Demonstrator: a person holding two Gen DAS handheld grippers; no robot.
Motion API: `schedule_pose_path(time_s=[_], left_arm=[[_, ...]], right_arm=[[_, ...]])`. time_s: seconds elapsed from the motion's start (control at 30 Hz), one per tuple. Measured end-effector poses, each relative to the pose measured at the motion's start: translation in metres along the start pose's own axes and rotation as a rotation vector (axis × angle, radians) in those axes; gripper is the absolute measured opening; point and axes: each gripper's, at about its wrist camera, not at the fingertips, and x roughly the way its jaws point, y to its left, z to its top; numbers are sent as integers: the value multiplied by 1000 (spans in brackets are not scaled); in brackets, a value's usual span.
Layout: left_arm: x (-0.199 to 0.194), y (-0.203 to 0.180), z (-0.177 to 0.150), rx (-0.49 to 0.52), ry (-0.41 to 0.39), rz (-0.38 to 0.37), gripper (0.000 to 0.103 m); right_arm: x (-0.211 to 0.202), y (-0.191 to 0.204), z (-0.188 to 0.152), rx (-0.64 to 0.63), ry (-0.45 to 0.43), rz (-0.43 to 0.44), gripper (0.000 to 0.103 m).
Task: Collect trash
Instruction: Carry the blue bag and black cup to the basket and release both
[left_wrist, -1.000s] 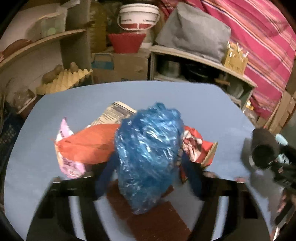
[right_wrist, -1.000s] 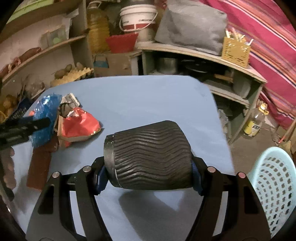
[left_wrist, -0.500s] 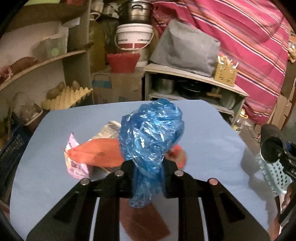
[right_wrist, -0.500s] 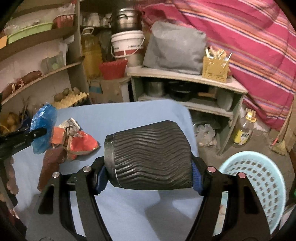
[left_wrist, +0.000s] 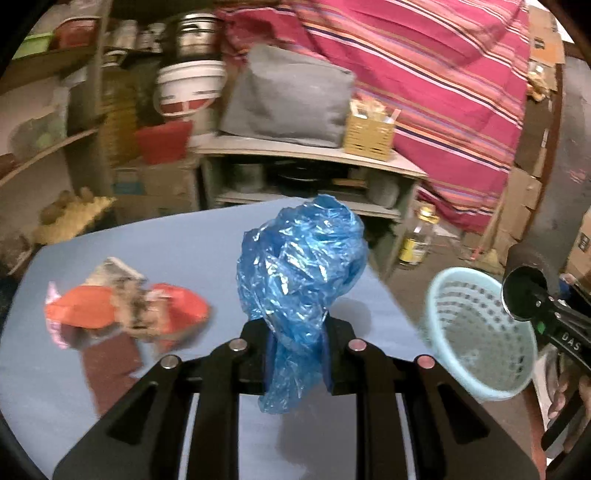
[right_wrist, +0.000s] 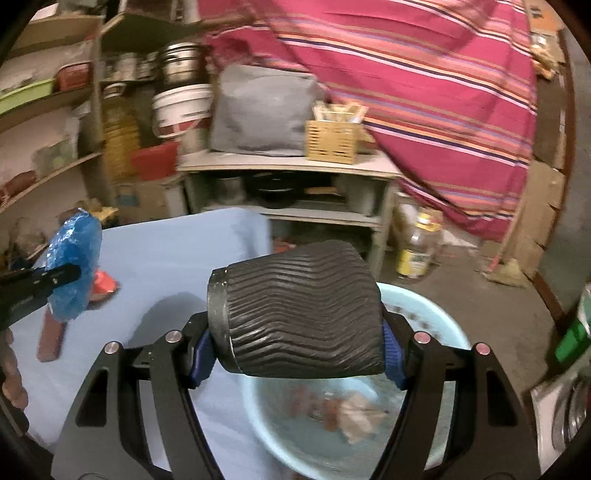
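Blue plastic bag (left_wrist: 301, 273) bunched tight in the left gripper (left_wrist: 297, 356) above the table (left_wrist: 166, 240); right gripper (right_wrist: 297, 354) clamps a ribbed black cup (right_wrist: 295, 310) over the pale-blue basket (right_wrist: 424, 306), at the table's four o'clock.

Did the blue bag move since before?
Yes. The blue bag was on the table by the red wrappers; now it's lifted off, toward the basket.
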Motion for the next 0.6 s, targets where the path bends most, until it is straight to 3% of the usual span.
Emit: schedule_pose_path(time_s=[0.23, 0.6], left_arm=[[15, -70, -7, 50, 20, -76, 20], [41, -133, 2, 90, 45, -145, 20]], right_arm=[[-5, -66, -16, 86, 15, -80, 70], [18, -101, -29, 155, 67, -91, 70]])
